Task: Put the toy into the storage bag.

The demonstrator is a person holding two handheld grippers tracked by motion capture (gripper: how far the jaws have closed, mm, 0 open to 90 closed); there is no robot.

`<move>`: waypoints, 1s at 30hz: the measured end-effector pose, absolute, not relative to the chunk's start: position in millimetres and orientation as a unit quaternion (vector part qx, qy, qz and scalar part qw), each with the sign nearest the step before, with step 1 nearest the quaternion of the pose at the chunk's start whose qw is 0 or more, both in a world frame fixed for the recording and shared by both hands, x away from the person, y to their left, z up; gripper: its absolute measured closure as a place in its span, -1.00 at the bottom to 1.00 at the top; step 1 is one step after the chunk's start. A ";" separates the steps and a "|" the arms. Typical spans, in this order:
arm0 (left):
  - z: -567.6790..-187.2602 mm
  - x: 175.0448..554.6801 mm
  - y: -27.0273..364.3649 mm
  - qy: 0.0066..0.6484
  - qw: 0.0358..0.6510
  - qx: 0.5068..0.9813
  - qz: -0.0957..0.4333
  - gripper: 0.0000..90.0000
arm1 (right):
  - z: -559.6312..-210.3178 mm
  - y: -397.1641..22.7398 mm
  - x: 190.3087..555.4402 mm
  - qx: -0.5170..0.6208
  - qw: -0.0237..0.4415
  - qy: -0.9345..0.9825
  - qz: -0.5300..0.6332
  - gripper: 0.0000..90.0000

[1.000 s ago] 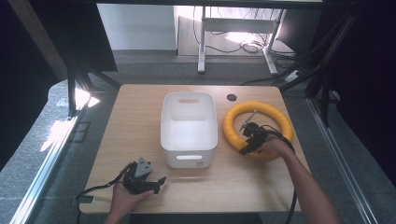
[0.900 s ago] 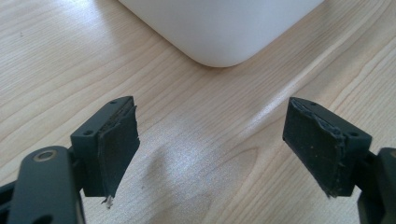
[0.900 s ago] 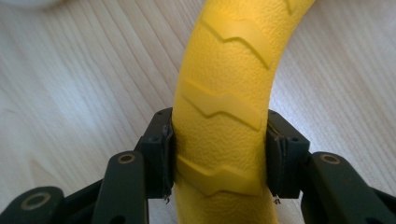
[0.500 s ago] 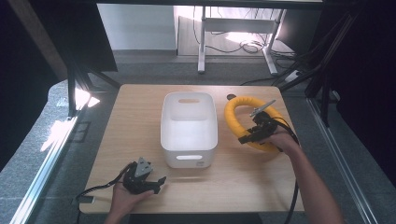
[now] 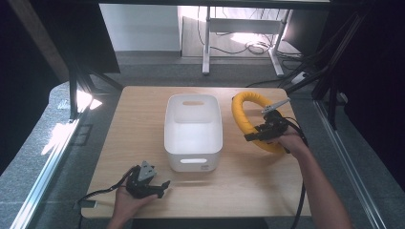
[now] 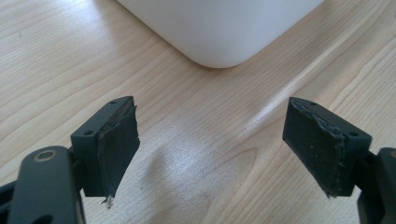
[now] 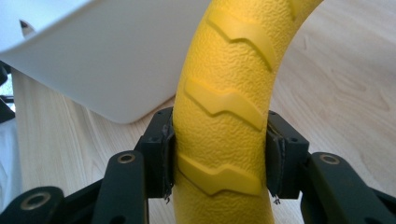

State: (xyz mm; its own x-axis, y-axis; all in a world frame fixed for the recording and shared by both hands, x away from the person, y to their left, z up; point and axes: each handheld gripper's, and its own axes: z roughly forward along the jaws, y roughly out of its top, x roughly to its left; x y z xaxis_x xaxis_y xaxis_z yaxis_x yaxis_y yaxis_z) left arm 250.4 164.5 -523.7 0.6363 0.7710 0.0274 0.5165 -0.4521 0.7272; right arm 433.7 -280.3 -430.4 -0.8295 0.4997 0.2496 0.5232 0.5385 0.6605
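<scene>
Right gripper view: fingers (image 7: 161, 154) of right gripper (image 7: 219, 156) pinching yellow ring (image 7: 222, 107) across its tube, tilted up off the table (image 5: 239, 181), apparently for carrying. Just beyond the fingers, white bin (image 5: 193, 129). Left gripper (image 6: 212, 154) fingers spread, nothing between, resting before the bin's corner.

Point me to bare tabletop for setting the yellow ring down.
Free: the wide strip left of the white bin, and the front edge between the left gripper and the right forearm. Crowded: right of the bin, where the right gripper clamps the tilted yellow ring.
</scene>
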 end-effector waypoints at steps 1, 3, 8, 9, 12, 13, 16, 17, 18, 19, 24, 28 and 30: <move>-523.6 250.3 164.5 0.387 0.353 0.832 0.180 -0.59 | -428.9 -280.5 433.4 -0.290 0.015 -0.876 -0.385 0.14; -523.6 250.3 164.4 0.387 0.353 0.833 0.180 -0.59 | -424.5 -281.4 432.5 -0.289 0.013 -0.872 -0.396 0.14; -523.6 250.2 164.5 0.388 0.353 0.832 0.180 -0.59 | -412.0 -285.1 430.3 -0.285 0.004 -0.858 -0.427 0.14; -523.4 250.2 164.6 0.388 0.353 0.832 0.181 -0.59 | -410.1 -286.0 430.0 -0.286 0.001 -0.855 -0.432 0.14; -523.4 250.1 164.7 0.388 0.354 0.831 0.181 -0.59 | -405.4 -288.0 428.2 -0.284 -0.003 -0.850 -0.443 0.14; -523.4 250.1 164.7 0.388 0.354 0.831 0.181 -0.59 | -403.6 -288.7 427.4 -0.283 -0.004 -0.848 -0.447 0.14; -523.5 250.1 164.5 0.388 0.354 0.832 0.181 -0.59 | -399.5 -290.3 425.0 -0.282 -0.007 -0.844 -0.456 0.14; -523.6 250.2 164.4 0.388 0.353 0.832 0.180 -0.59 | -398.4 -290.7 424.3 -0.283 -0.009 -0.843 -0.458 0.14; -523.6 250.3 164.4 0.387 0.353 0.832 0.180 -0.59 | -397.2 -291.0 423.3 -0.279 -0.010 -0.842 -0.461 0.14; -523.6 250.3 164.6 0.387 0.352 0.833 0.181 -0.59 | -395.6 -291.4 422.0 -0.278 -0.012 -0.841 -0.463 0.14; -523.6 250.3 164.5 0.387 0.352 0.833 0.180 -0.59 | -389.6 -291.7 416.4 -0.272 -0.017 -0.836 -0.476 0.14; -523.4 250.2 164.7 0.387 0.352 0.833 0.181 -0.59 | -387.4 -290.7 414.2 -0.268 -0.018 -0.836 -0.479 0.13; -523.4 250.3 164.7 0.387 0.352 0.833 0.181 -0.59 | -386.6 -290.4 413.4 -0.267 -0.019 -0.834 -0.482 0.14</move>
State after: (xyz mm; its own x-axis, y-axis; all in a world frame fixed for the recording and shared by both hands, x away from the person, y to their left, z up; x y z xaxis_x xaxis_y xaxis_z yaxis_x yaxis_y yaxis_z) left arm 250.3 164.7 -523.4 0.6348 0.7721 0.0285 0.5170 -0.4518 0.7270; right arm 413.4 -290.4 -386.6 -0.8566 0.4644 0.2249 0.4268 0.3928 0.8146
